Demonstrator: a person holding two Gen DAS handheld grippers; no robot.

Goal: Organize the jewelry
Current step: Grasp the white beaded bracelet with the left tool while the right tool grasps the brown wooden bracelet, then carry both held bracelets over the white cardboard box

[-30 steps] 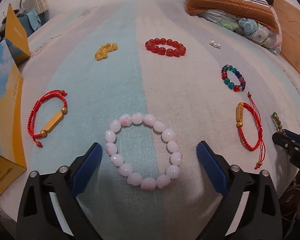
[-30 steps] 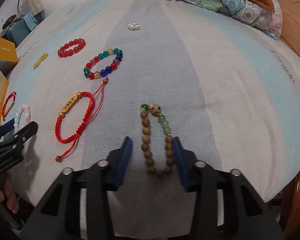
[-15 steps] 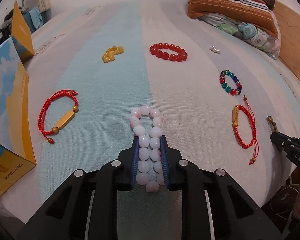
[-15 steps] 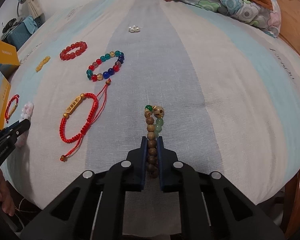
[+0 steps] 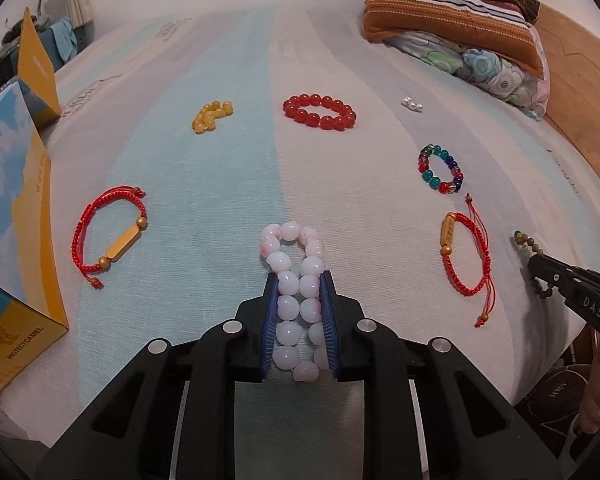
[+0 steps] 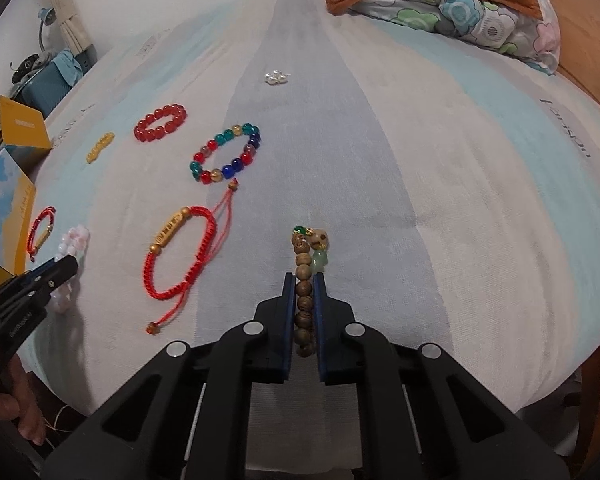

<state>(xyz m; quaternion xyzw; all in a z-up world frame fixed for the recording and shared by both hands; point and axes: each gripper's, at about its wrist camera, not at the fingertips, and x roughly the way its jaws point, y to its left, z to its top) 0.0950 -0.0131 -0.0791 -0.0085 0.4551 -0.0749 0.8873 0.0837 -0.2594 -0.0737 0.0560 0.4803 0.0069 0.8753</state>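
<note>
My left gripper [image 5: 299, 280] is shut on the pink bead bracelet [image 5: 294, 272], squeezing it into a narrow loop on the striped sheet [image 5: 228, 184]. The brown wooden bead bracelet [image 6: 306, 280], with a green bead and a pale charm at its far end, is pinched flat in my right gripper [image 6: 303, 280], which is shut on it. From the right wrist view the left gripper [image 6: 66, 266] shows at the far left with pink beads [image 6: 76, 240] beside it. In the left wrist view the right gripper [image 5: 540, 264] sits at the right edge on wooden beads [image 5: 528, 242].
Loose on the sheet lie two red cord bracelets [image 5: 112, 236] [image 5: 466, 256], a red bead bracelet [image 5: 320, 112], a multicoloured bead bracelet [image 5: 440, 168], yellow beads [image 5: 212, 116] and pearls [image 5: 413, 103]. A yellow-blue box [image 5: 16, 216] stands left. Pillows [image 5: 452, 24] lie at the back right.
Both grippers closed: the left squeezed the round pink bracelet into a narrow loop, the right pinched the wooden bracelet flat. Since half a second ago, little has moved.
</note>
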